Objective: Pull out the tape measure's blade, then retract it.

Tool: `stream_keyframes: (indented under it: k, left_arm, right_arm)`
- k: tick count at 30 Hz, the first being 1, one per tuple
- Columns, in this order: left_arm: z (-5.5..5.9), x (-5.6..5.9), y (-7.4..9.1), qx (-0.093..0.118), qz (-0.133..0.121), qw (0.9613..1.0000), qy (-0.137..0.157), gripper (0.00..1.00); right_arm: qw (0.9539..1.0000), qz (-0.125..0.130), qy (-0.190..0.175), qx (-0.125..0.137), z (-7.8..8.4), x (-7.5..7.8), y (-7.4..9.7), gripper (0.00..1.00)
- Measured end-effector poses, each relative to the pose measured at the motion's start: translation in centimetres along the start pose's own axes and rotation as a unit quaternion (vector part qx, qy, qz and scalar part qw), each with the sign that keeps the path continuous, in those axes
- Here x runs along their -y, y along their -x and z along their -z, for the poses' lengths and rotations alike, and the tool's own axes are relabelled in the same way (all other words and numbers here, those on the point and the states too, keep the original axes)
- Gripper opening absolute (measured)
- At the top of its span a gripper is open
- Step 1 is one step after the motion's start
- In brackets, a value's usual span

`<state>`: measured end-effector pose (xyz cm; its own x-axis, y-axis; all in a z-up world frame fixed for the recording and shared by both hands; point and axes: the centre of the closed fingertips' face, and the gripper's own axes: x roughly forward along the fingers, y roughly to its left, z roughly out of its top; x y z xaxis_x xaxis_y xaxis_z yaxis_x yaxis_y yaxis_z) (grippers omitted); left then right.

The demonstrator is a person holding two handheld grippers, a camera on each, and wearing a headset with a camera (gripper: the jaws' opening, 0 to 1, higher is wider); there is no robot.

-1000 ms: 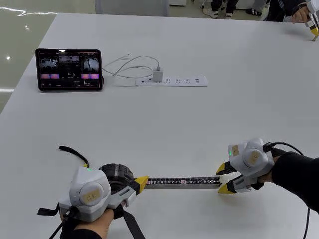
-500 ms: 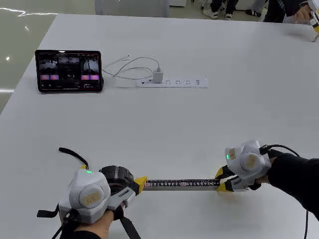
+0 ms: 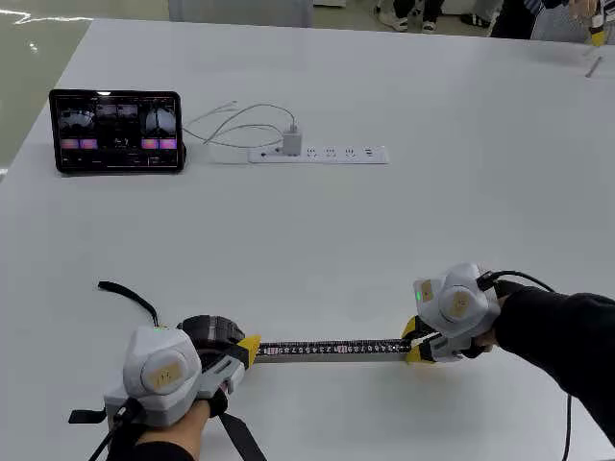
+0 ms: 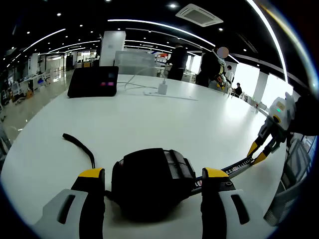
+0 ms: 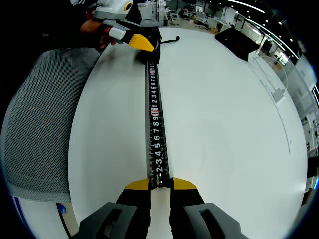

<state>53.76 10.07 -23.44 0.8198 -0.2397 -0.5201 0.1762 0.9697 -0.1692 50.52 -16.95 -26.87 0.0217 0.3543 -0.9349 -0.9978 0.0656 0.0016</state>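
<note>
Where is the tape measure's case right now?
In the head view, the case sits bottom left on the white table, gripped between the left tool's jaws, its blade running right.

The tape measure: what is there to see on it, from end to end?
Its case is black, rounded and ribbed, rubbery-looking. It lies on the white table, clamped by the left hand-held gripper. A thin black strap trails from it across the table. The blade lies pulled out flat along the table, black with white numerals and some red marks; the right hand-held gripper pinches its tip end.
</note>
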Motion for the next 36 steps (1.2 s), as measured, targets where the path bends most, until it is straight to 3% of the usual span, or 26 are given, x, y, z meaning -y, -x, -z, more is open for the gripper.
stream_keyframes:
  k: [6, 8, 10, 11, 13, 17, 21, 36]
  left_arm:
    - [0.1, -0.3, -0.2, -0.001, -0.011, 0.9999, 0.006, 0.72]
    - [0.2, -0.5, -0.3, -0.004, -0.019, 0.9998, -0.003, 0.70]
    - [0.0, -0.1, -0.4, 0.001, -0.010, 0.9999, -0.008, 0.67]
    - [-0.7, -0.8, -0.4, 0.013, -0.020, 0.9993, -0.030, 0.66]
    - [-0.4, -0.6, -0.1, 0.001, -0.012, 0.9999, -0.011, 0.65]
    - [-0.2, -0.4, -0.1, 0.000, -0.015, 0.9997, -0.019, 0.63]
    - [0.0, -0.3, -0.2, -0.005, -0.016, 0.9997, -0.018, 0.63]
    - [0.4, 0.2, -0.2, -0.016, -0.004, 0.9997, -0.016, 0.63]
  right_arm:
    - [0.9999, -0.007, 0.008, -0.010, 0.0, 0.2, -0.1, 0.10]
    - [0.9998, -0.009, 0.006, -0.013, 0.0, 0.2, -0.1, 0.10]
    - [0.9998, -0.009, 0.008, -0.017, 0.0, 0.1, -0.1, 0.10]
    - [0.9997, -0.009, 0.008, -0.020, 0.0, 0.1, -0.1, 0.10]
    - [0.9997, -0.009, 0.005, -0.021, 0.0, 0.1, -0.1, 0.10]
    - [0.9997, -0.005, -0.022, -0.009, 0.0, 0.2, -0.1, 0.09]
    - [0.9998, -0.004, -0.014, -0.012, -0.1, 0.1, -0.2, 0.08]
    - [0.9991, -0.001, -0.042, -0.011, -0.5, 0.1, -0.3, 0.09]
